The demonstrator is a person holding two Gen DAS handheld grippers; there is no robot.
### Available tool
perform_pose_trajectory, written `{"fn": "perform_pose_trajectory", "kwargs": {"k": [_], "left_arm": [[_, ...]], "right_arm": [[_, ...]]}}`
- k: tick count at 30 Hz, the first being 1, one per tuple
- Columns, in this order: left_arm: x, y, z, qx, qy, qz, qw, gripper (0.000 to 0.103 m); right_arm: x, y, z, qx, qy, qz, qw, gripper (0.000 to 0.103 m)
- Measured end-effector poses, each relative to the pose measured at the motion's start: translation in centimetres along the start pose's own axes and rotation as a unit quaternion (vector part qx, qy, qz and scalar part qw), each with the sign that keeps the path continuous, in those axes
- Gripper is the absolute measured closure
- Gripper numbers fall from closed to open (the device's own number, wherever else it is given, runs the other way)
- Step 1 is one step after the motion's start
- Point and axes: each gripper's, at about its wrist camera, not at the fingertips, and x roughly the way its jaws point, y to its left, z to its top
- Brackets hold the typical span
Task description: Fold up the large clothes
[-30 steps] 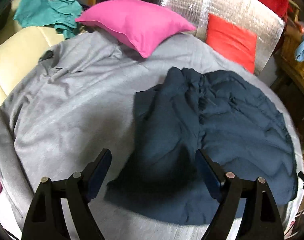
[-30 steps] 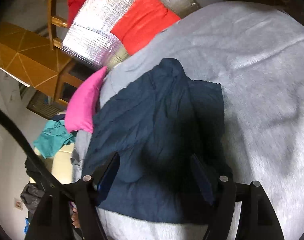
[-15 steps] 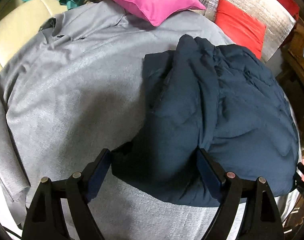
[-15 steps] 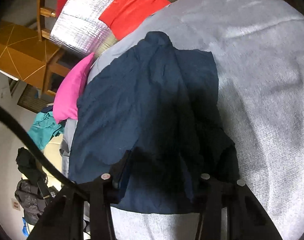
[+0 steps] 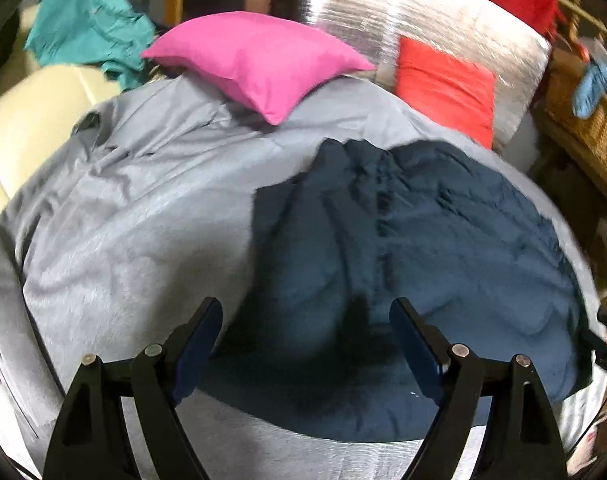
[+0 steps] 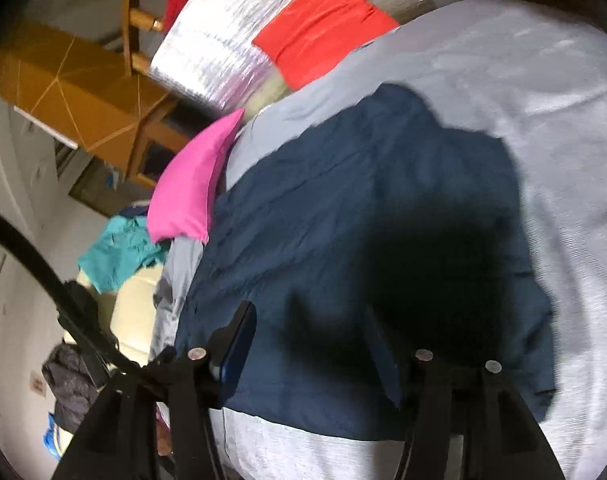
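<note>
Compared with half a second ago, both grippers have pulled back and risen from the navy garment point(image 5: 415, 248), so more of the bed shows in each wrist view. Left gripper point(image 5: 305, 332): jaws spread wide, nothing between them, hanging over the near edge of the garment. Right gripper point(image 6: 311, 340): jaws likewise spread and holding nothing; its right finger is dark against the dark cloth and hard to make out. Garment lies rumpled and partly folded on the grey bedcover point(image 5: 135, 216), a lengthwise crease running down its middle, its near hem close to the bed's front edge. Pink pillow point(image 5: 259, 60) rests at the head of the bed, well apart from the garment. Red cushion point(image 5: 447, 84) leans on a silver foil-faced panel point(image 5: 423, 20) beyond the garment's far end. Teal cloth point(image 5: 91, 36) lies heaped on a cream chair point(image 5: 27, 120) to the left. Wooden furniture point(image 6: 75, 96) stands behind. A black cable point(image 6: 27, 240) crosses the right wrist view's left side.
</note>
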Motion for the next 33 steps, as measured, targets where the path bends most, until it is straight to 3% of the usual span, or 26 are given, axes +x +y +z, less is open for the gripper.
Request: {"fn": "perform_pose_trajectory", "kwargs": {"k": [5, 7, 20, 25, 33], "left_arm": [[1.9, -2.9, -0.3, 0.07, 0.013, 0.078, 0.9943, 0.012], [2.1, -3.1, -0.5, 0.078, 0.01, 0.09, 0.9928, 0.011], [3.4, -2.6, -1.5, 0.064, 0.001, 0.095, 0.9934, 0.001], [3.5, -2.4, -1.7, 0.058, 0.001, 0.093, 0.994, 0.0], [3.5, -2.7, -2.1, 0.067, -0.008, 0.101, 0.9927, 0.0]], "right_arm": [[3.5, 1.1, -0.9, -0.021, 0.03, -0.049, 0.998, 0.043], [4.0, 0.7, -1.1, -0.017, 0.034, -0.053, 0.998, 0.041], [4.7, 0.3, -1.2, -0.019, 0.04, -0.025, 0.999, 0.03], [4.3, -0.3, -1.4, -0.02, 0.033, 0.0, 0.999, 0.019], [4.4, 0.5, -1.6, -0.034, 0.025, -0.002, 0.999, 0.017]]}}
